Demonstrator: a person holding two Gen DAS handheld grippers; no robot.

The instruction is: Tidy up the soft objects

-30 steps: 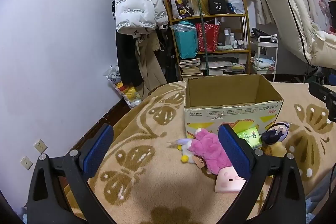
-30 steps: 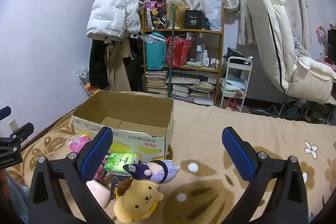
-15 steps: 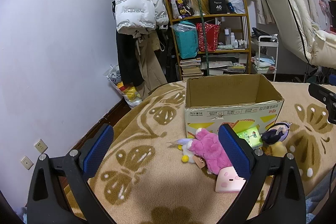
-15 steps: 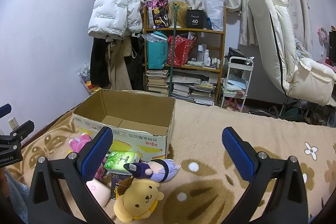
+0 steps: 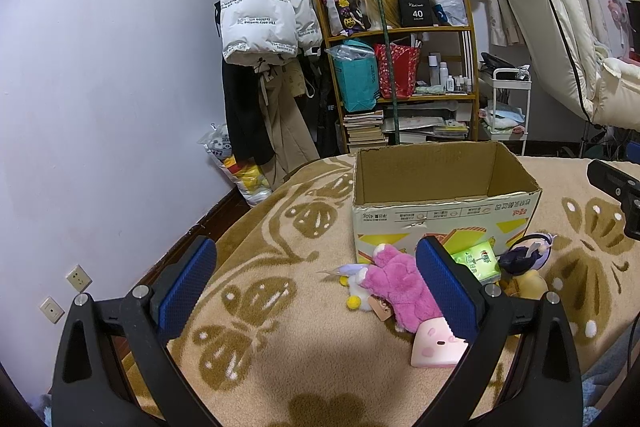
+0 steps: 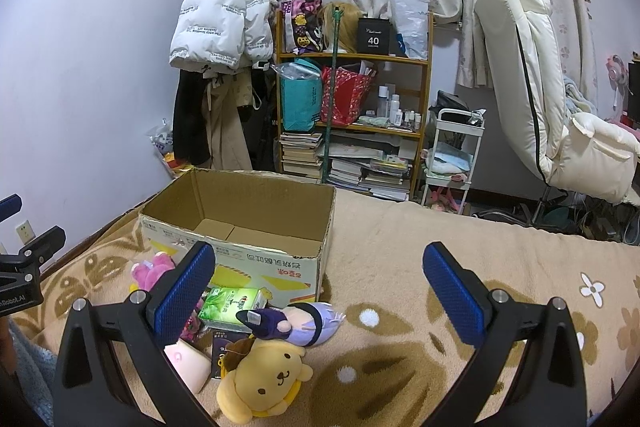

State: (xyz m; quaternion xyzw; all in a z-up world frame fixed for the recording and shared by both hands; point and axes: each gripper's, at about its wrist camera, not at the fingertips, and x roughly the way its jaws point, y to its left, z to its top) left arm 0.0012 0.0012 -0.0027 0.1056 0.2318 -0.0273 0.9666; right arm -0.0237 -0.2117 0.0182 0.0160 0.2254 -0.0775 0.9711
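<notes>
**Soft toys wait beside an open box as 2 grippers hover above the bed**

An open cardboard box [image 6: 256,227] stands on a tan blanket [image 6: 420,267] patterned with brown butterflies and white flowers, its inside bare as far as both views show. Piled against its printed front wall are the soft things: a pink plush toy [image 5: 396,283] lying nearest the left side, a green tissue pack [image 6: 232,303] leaning at the box's foot, a purple-haired doll [image 6: 296,319] lying on its side just in front of the pack, a yellow dog plush [image 6: 264,379] face-up and touching the doll, and a pale pink cushion [image 5: 438,347] closest to the cameras. The left gripper [image 5: 316,287] is held above the blanket with its blue-padded jaws spread wide and nothing between them; its right finger partly covers the pink plush and cushion. The right gripper [image 6: 320,291] is likewise wide open and empty, above the toys and the bare blanket to their right. A cluttered wooden shelf [image 6: 352,115] and a white puffer jacket [image 6: 220,27] fill the background.
</notes>
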